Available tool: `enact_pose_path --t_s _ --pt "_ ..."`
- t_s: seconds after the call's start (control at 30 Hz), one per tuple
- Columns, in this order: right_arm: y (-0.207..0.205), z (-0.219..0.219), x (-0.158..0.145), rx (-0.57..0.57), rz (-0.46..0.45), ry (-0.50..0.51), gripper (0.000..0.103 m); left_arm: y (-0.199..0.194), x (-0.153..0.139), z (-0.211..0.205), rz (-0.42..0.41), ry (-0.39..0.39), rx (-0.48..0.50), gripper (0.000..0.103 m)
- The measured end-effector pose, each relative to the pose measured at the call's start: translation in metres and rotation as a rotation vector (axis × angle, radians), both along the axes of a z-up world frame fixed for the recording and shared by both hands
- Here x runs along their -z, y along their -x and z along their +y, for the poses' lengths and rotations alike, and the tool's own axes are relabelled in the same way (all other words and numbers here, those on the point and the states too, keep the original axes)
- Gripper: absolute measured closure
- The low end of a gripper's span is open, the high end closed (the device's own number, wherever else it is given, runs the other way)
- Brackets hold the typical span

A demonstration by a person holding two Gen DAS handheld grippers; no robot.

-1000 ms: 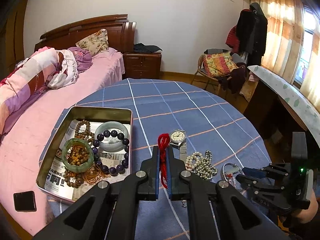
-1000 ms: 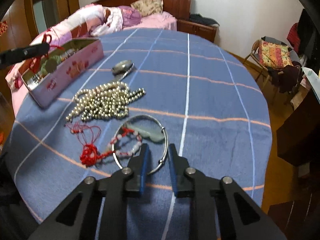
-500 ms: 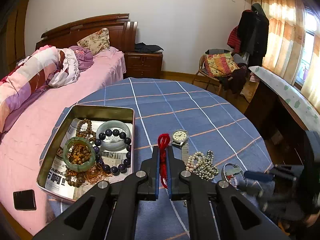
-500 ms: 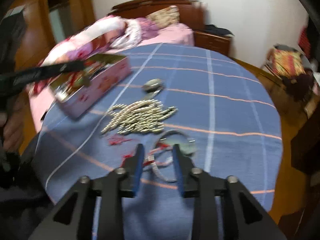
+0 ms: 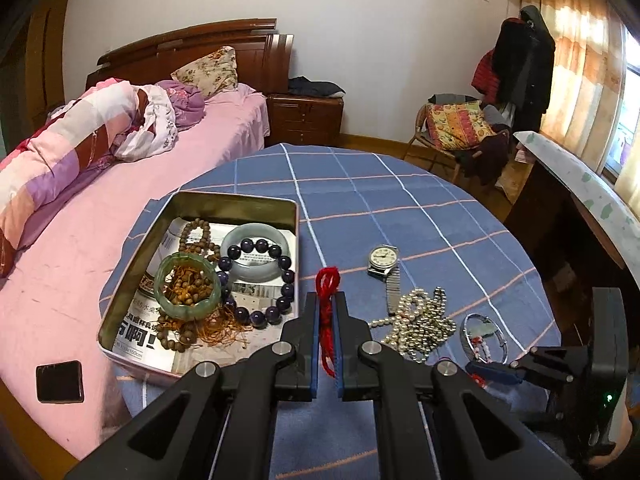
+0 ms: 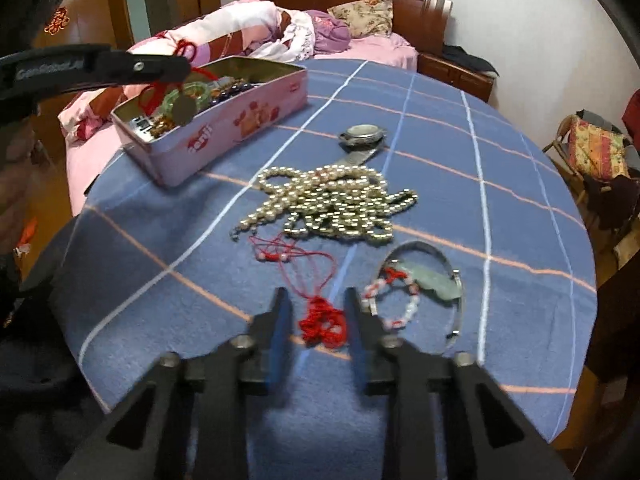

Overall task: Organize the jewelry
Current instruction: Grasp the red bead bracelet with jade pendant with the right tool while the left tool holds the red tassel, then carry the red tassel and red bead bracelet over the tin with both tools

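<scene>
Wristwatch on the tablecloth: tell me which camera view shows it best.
The left wrist view. There the wristwatch lies face up, so its pale dial and metal band are both plain. In the right wrist view the wristwatch is seen from a low angle behind the pearl necklace, showing only its case edge and a bit of band.

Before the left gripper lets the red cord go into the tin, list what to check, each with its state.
1. Left gripper shut on the red cord: ok.
2. Tin open, no lid on it: ok.
3. Bare newspaper in the tin's near corner, room for the cord: ok.
4. Pendant on the cord hangs above the tin's opening: cannot tell; it overlaps the tin in the right wrist view only.
5. Cord clear of the bead necklace: ok.
</scene>
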State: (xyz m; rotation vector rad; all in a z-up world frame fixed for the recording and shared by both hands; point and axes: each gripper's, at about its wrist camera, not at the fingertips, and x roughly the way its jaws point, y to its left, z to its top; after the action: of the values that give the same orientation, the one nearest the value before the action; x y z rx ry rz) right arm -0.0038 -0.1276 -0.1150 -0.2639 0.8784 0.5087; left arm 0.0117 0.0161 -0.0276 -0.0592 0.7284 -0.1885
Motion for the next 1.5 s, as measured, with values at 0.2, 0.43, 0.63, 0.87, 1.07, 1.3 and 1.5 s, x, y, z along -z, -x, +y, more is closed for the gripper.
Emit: enact_pose_path --t_s 0.2,0.43,0.63,0.87,1.07,1.3,1.5 --pt "0.002 -0.007 -0.01 0.017 -0.019 -0.067 0.095 0.002 -0.005 0.0 -0.014 -0.002 0.002 0.099" --pt "0.001 -0.024 -0.069 0.053 -0.138 -0.146 0.095 0.007 -0.023 0.006 -0.048 0.02 0.011 0.099" --pt "-0.008 -0.029 -0.111 0.06 -0.221 -0.185 0.095 0.007 -0.04 0.013 -0.078 0.04 0.012 0.099" --pt "-0.021 -0.007 -0.132 0.02 -0.271 -0.19 0.095 0.004 -0.057 0.037 -0.115 0.042 -0.035 0.099" --pt "-0.029 0.021 -0.146 -0.03 -0.31 -0.186 0.095 -0.005 -0.061 0.065 -0.119 0.044 -0.099 0.099" --pt "-0.034 0.055 -0.166 -0.087 -0.352 -0.203 0.096 -0.014 -0.053 0.082 -0.091 0.055 -0.139 0.099" --pt "-0.037 0.088 -0.173 -0.147 -0.356 -0.216 0.096 -0.017 -0.043 0.093 -0.062 0.063 -0.165 0.099"
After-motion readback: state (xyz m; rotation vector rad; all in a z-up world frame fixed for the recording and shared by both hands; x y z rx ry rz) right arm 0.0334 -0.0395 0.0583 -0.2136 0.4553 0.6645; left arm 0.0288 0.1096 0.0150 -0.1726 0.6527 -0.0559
